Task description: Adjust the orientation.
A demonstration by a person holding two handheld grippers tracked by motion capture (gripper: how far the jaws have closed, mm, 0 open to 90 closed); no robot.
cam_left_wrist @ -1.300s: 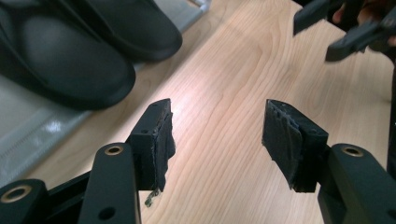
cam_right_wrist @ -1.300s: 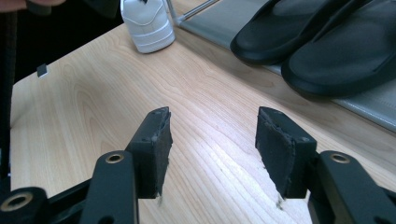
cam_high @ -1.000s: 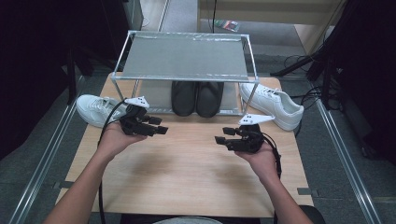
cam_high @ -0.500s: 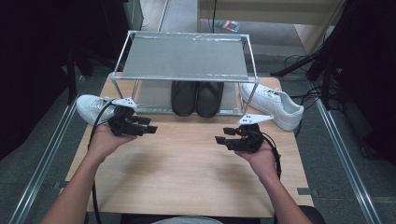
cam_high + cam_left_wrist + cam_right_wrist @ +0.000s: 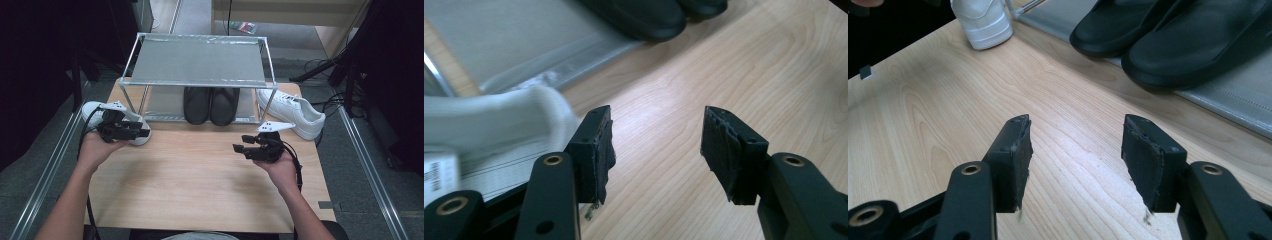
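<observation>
Sitting side by side under a metal shoe rack (image 5: 197, 62) on the wooden desk (image 5: 200, 175): black slippers (image 5: 210, 105). Lying near the desk's right edge: white sneaker (image 5: 292, 112).

Your left gripper (image 5: 654, 150) has jaws apart over bare wood, the white sneaker (image 5: 499, 125) touching its left jaw.

Wood bench (image 5: 200, 185), light grain, front half bare. Metal rack (image 5: 197, 62) stands at the far edge, grey mesh top shelf, lower shelf (image 5: 165, 107) down at bench level. Black slippers (image 5: 210, 104) sit side by side on that lower shelf. One white shoe (image 5: 295, 112) right of the rack, another (image 5: 107, 116) at its left (partly hidden by the hand).
</observation>
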